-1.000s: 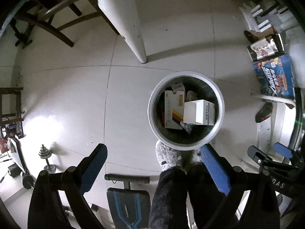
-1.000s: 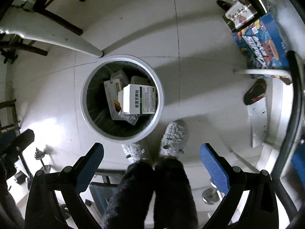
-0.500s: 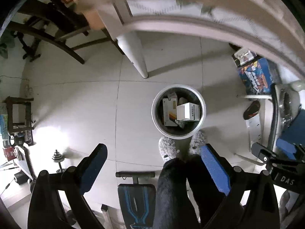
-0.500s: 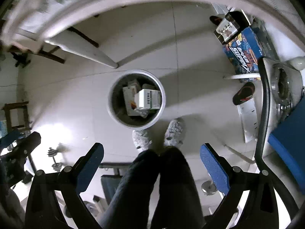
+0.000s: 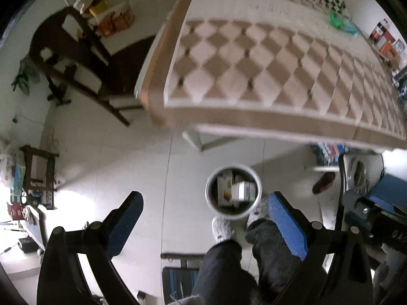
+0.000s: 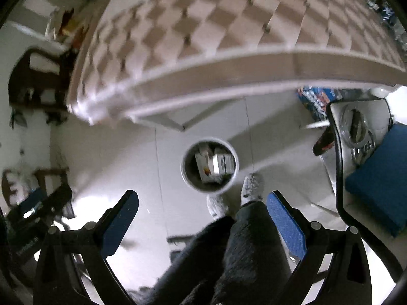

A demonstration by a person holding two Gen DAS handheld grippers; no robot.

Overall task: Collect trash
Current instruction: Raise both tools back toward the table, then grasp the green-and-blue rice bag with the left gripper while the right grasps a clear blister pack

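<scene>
Trash sits in a round white bin on the pale tiled floor, just in front of the person's two grey slippers; the bin also shows in the right wrist view. Inside it lie several cardboard boxes, with a white box on top and a flatter box with an orange mark beside it. Both tongs are held high above the floor and look down on the bin. The left gripper has its jaws wide apart and holds nothing; its blue pads frame the bin and the person's dark trouser legs. The right gripper is likewise spread wide and empty, and the bin lies between its fingers, well below them. A table with a brown and cream diamond-patterned cloth fills the upper part of both views, blurred at its near edge. A dark wooden chair stands to the left of the table. To the right of the bin there are a dark sandal on the floor and a blue printed carton under the table edge.
</scene>
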